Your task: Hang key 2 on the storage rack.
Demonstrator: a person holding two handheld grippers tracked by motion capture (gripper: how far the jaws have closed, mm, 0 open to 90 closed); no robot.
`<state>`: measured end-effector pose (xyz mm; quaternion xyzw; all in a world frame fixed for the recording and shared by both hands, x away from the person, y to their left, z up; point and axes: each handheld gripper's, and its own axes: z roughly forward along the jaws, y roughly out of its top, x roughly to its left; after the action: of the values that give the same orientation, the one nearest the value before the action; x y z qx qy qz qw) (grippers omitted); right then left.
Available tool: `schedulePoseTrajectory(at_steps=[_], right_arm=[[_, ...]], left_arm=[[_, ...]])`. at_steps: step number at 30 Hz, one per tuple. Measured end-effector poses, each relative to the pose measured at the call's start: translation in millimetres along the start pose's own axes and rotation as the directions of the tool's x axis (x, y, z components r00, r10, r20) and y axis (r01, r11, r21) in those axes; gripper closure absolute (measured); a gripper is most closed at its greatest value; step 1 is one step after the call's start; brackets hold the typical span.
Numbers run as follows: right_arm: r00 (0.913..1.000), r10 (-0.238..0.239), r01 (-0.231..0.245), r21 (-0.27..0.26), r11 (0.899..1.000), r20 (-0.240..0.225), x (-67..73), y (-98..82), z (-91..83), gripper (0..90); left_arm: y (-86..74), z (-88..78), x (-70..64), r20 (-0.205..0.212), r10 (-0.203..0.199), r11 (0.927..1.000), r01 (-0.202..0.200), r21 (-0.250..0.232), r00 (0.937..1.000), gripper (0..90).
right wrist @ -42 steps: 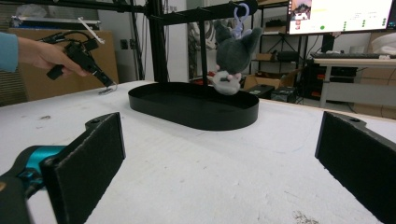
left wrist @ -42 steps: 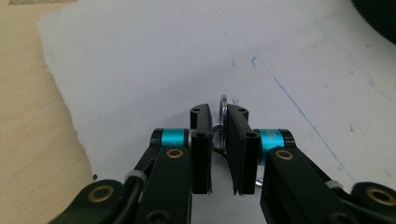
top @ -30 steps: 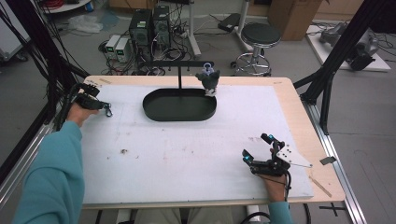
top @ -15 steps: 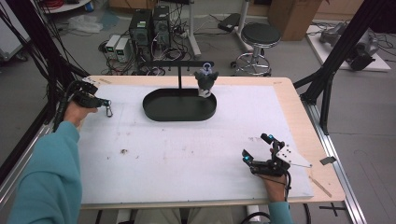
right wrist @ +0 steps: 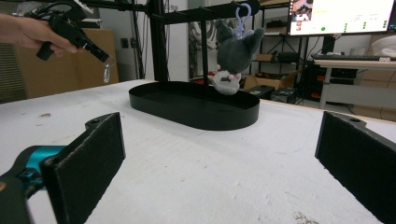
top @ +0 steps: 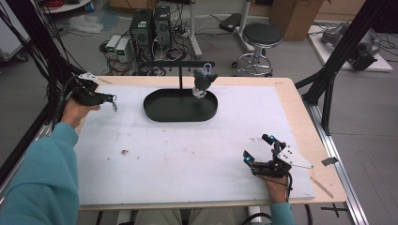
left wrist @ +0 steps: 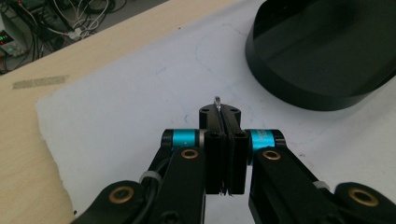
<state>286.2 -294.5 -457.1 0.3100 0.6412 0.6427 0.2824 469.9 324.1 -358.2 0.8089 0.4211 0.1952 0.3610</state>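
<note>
two grippers are out over the white surface (top: 187, 154). the left gripper (top: 114, 100), held up near the far left corner, is clamped on a small metal ring (right wrist: 107, 72) that dangles from its tips. the right gripper (top: 257, 150) sits near the near right corner, jaws wide apart and empty. a grey plush (top: 203, 80) hangs from a stand (top: 180, 75) above the black tray (top: 155, 110) at the far edge.

We held our left gripper (top: 111, 100) raised at the far left, its fingers (left wrist: 215, 140) pressed together on a small metal ring (left wrist: 217, 101). Our right gripper (top: 257, 149) sat low at near right, fingers (right wrist: 88, 154) spread wide.
</note>
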Motion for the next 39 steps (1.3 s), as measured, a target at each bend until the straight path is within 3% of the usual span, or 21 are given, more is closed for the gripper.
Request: schedulePoseTrajectory(at_steps=[14,29,39], right_arm=[[1.0,0.0,0.0,0.0,1.0,0.0,-0.2,-0.1,-0.1,0.7],[1.0,-0.001,0.001,-0.001,1.0,-0.001,-0.6,0.0,0.0,0.8],[1.0,-0.003,0.003,0.0,1.0,-0.002,-0.5,0.0,0.1,0.8]], left_arm=[[32.7,-21.9,-23.7,0.08,0.067,0.9925,-0.059,-0.107,0.9945,88.2],[69.1,-23.7,-50.9,0.143,0.15,0.981,-0.129,-0.144,0.9783,88.2],[86.8,-18.9,-60.8,0.163,0.173,0.977,-0.149,-0.153,0.9713,88.2]])
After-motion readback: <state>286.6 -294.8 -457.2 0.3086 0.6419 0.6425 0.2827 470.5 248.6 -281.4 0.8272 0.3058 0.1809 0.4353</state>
